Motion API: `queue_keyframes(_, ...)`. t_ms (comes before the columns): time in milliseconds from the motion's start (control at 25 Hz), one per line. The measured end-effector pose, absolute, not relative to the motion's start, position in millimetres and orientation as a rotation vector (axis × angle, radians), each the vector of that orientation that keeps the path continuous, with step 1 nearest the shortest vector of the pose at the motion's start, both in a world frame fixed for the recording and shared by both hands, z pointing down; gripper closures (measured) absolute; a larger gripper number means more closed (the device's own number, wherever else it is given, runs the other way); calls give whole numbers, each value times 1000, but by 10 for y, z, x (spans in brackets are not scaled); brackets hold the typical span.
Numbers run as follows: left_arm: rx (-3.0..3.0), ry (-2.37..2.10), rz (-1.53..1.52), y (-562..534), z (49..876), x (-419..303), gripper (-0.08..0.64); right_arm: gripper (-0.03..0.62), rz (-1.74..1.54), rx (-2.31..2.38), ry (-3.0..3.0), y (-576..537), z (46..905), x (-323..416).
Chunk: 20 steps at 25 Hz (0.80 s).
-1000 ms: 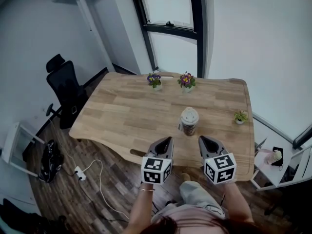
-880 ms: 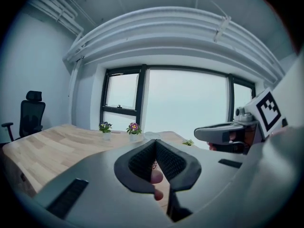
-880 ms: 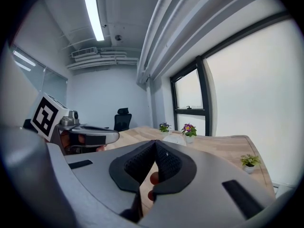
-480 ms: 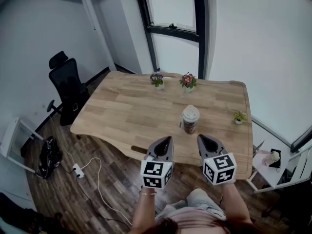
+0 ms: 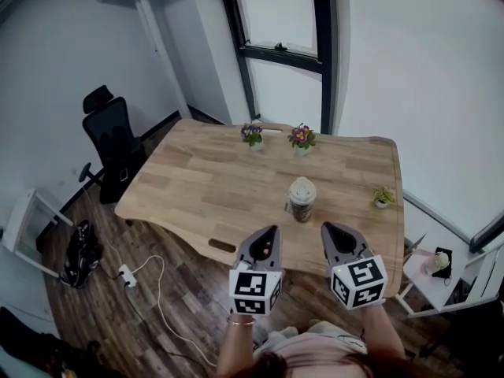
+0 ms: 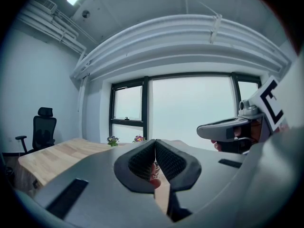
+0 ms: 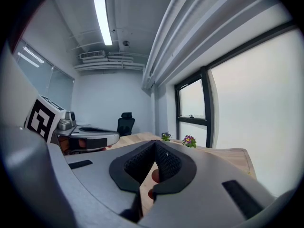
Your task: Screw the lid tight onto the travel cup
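The travel cup (image 5: 302, 200) stands upright on the wooden table (image 5: 205, 179), a dark patterned body with a pale lid on top. My left gripper (image 5: 272, 231) and right gripper (image 5: 324, 227) hover side by side near the table's front edge, short of the cup, both shut and empty. In the left gripper view the cup (image 6: 155, 168) peeks through the gap behind the closed pads (image 6: 142, 163), and the right gripper (image 6: 223, 127) shows at the right. In the right gripper view only a reddish sliver shows behind the closed pads (image 7: 166, 163).
Two small flower pots (image 5: 252, 134) (image 5: 301, 137) stand at the table's far edge and a little green plant (image 5: 383, 197) at its right. A black office chair (image 5: 112, 144) stands left of the table. A white side table (image 5: 441, 270) sits at the right.
Both grippers have risen and stayed shut. The head view has lifted, so the table and cup sit a little farther off in the picture.
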<state>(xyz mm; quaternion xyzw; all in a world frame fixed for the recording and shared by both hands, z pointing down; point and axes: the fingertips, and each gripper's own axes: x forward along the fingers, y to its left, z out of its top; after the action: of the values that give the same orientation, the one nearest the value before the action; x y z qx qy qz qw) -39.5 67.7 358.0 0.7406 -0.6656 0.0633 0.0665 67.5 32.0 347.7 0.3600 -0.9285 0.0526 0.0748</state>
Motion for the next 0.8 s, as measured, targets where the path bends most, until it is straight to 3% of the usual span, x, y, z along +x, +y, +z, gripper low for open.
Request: queue_keyframes(800, 2213, -2078, 229, 990, 3374, -1, 557, 592, 160, 1020, -2845, 530, 3265, 957)
